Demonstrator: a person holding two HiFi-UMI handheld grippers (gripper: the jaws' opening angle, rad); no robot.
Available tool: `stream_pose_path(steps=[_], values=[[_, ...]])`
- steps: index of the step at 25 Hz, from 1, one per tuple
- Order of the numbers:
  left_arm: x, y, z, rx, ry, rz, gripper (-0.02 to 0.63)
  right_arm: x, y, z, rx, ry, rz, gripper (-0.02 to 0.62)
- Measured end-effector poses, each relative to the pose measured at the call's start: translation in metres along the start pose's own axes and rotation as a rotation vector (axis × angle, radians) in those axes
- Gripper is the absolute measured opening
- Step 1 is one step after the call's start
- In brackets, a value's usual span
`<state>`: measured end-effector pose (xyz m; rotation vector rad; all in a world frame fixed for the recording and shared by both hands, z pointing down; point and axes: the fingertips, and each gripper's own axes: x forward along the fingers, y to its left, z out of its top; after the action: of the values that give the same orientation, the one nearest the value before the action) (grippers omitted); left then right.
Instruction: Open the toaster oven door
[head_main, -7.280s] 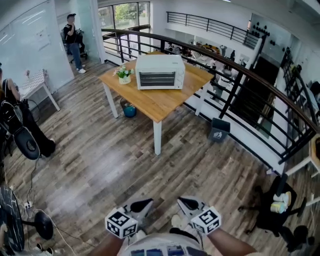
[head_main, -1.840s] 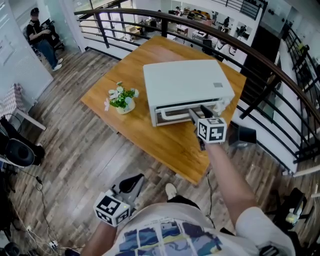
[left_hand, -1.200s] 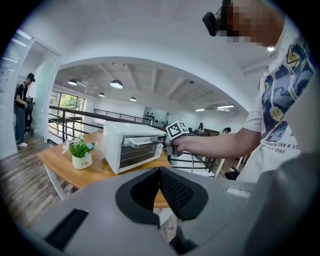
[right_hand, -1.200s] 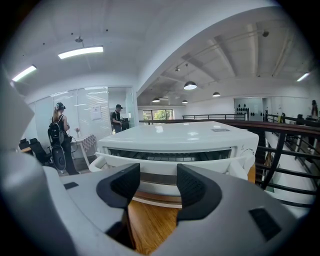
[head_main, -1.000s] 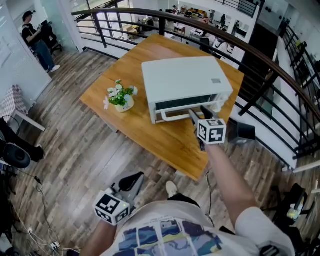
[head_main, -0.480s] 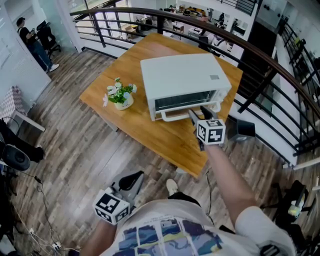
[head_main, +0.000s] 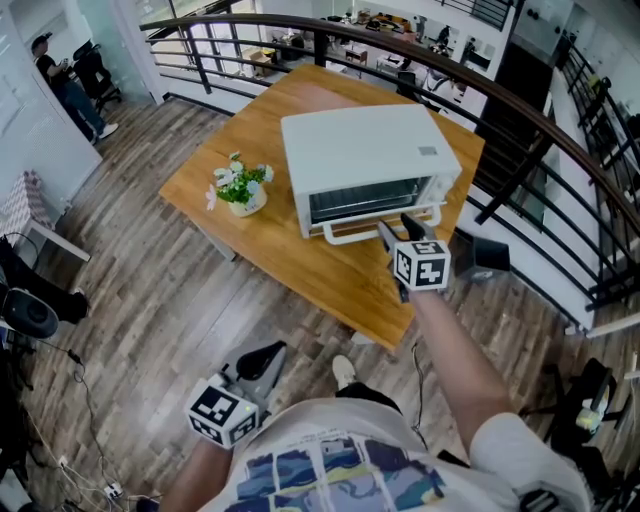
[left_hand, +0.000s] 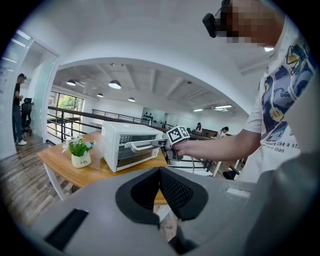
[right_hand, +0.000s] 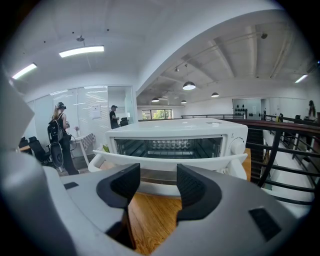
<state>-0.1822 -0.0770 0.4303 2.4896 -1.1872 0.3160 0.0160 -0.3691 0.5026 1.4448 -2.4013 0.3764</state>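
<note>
Jaws apart, right gripper (right_hand: 157, 184) partly hides handle (right_hand: 160, 161).

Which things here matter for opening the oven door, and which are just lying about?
In the job: oven; door handle; right gripper, jaws apart at the handle.
Lying about: plant on the table; left gripper, shut, down by the person's side.

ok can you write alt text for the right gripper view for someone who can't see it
The right gripper, jaws apart, is close up to the white handle of a white toaster oven that stands partly open, its wire rack visible inside. The oven sits on a wooden table in a bright open office.
</note>
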Motion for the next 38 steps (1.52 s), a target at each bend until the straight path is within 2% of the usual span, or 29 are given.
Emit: stream_pose_path(steps=[38], values=[[0.003,-0.022,-0.007,-0.005,0.006,-0.035,0.003,-0.027,0.003,-0.055,0.0,0.028,-0.003,0.23]])
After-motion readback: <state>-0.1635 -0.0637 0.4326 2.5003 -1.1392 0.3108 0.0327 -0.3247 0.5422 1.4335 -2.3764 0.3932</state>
